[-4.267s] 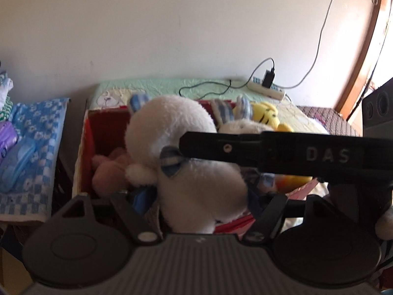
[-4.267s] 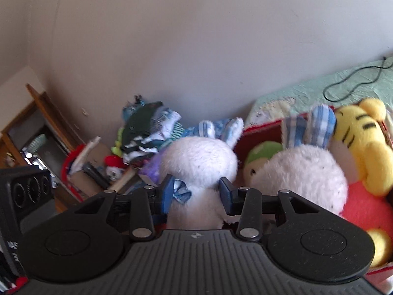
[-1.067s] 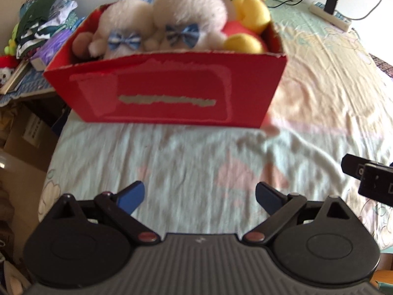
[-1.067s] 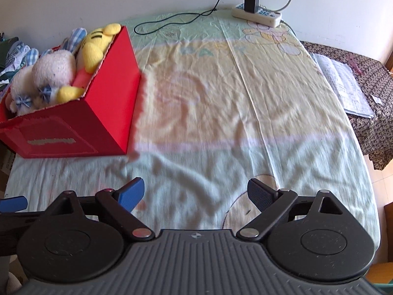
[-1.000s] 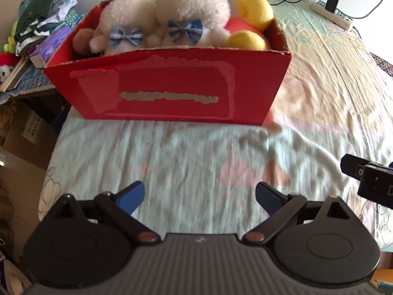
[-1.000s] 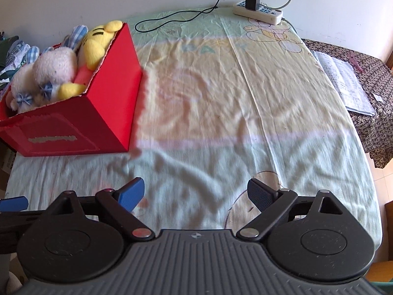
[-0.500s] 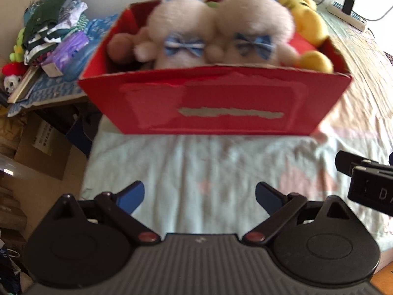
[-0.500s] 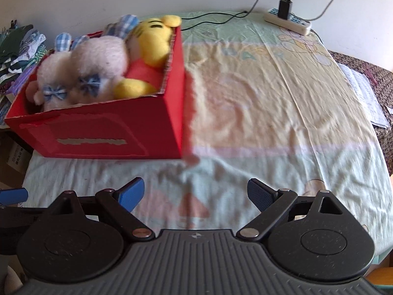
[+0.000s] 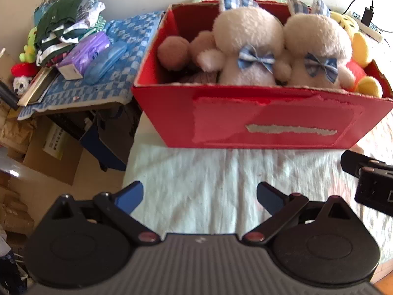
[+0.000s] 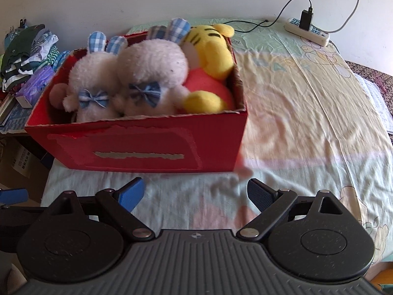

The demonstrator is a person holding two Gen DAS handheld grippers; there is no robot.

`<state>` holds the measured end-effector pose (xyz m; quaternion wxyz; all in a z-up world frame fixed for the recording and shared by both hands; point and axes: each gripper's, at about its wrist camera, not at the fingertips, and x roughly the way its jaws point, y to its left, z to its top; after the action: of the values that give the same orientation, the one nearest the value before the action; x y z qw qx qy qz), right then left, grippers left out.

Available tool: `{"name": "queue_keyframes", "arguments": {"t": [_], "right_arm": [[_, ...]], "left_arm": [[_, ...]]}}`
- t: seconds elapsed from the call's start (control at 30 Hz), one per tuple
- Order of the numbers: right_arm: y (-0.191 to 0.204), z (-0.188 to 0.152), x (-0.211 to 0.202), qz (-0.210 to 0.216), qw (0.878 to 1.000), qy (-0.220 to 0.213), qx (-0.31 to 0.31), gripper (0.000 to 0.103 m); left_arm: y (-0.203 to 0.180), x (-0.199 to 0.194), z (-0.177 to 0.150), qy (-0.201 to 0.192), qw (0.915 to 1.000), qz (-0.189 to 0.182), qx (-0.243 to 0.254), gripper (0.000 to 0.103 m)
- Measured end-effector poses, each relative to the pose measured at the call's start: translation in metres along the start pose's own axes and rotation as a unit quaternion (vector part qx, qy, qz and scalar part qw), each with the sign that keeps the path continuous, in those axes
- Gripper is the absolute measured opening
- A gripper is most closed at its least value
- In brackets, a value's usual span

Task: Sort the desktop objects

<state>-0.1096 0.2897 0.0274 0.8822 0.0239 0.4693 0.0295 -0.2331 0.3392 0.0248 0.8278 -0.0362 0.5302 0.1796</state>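
Seemingly the sorting is nearing its end. Through the left wrist view, the left tool (image 9: pixel 199 195) is hovering spread and empty over the tabletop (image 9: pixel 208 184), facing the red box (image 9: pixel 265 120). 2 white bunnies (image 9: pixel 248 49) are sitting packed inside it beside a brown toy (image 9: pixel 173 52). Through the right wrist view, the right tool (image 10: pixel 195 191) is likewise hanging spread, gripping nothing. A yellow tiger (image 10: pixel 211 56) is filling the box's right end, and the cloth to the right is showing no loose toys, only a power strip (image 10: pixel 308 33) by the wall. Judging by this, little is remaining to sort.
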Motion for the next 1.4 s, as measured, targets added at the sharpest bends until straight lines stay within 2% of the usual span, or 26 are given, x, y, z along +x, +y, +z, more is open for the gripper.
{"name": "queue_keyframes", "arguments": {"t": [0.2, 0.4, 0.57, 0.83, 1.0, 1.2, 1.4], "right_arm": [[0.007, 0.012, -0.009, -0.014, 1.000, -0.017, 0.012, 0.093], [0.007, 0.032, -0.020, -0.031, 0.998, -0.041, 0.031, 0.093], [0.009, 0.051, -0.027, -0.048, 0.996, -0.061, 0.036, 0.093], [0.010, 0.079, -0.025, -0.039, 0.996, -0.067, 0.045, 0.093], [0.006, 0.090, -0.019, -0.023, 0.997, -0.064, 0.040, 0.093], [-0.003, 0.100, -0.009, -0.016, 0.998, -0.061, 0.029, 0.093], [-0.010, 0.106, -0.003, -0.007, 0.998, -0.060, 0.031, 0.093]], "left_arm": [[0.009, -0.009, 0.018, -0.012, 0.9997, -0.014, 0.014, 0.098], [0.009, -0.022, 0.046, -0.044, 0.9983, -0.024, 0.028, 0.098], [0.004, -0.028, 0.065, -0.065, 0.9971, -0.017, 0.037, 0.099], [0.004, -0.028, 0.091, -0.068, 0.9972, -0.016, 0.028, 0.100], [0.000, -0.025, 0.100, -0.054, 0.9979, -0.035, 0.007, 0.100], [-0.010, -0.021, 0.105, -0.057, 0.9972, -0.047, -0.008, 0.100], [-0.018, -0.011, 0.110, -0.042, 0.9988, -0.025, 0.000, 0.100]]}}
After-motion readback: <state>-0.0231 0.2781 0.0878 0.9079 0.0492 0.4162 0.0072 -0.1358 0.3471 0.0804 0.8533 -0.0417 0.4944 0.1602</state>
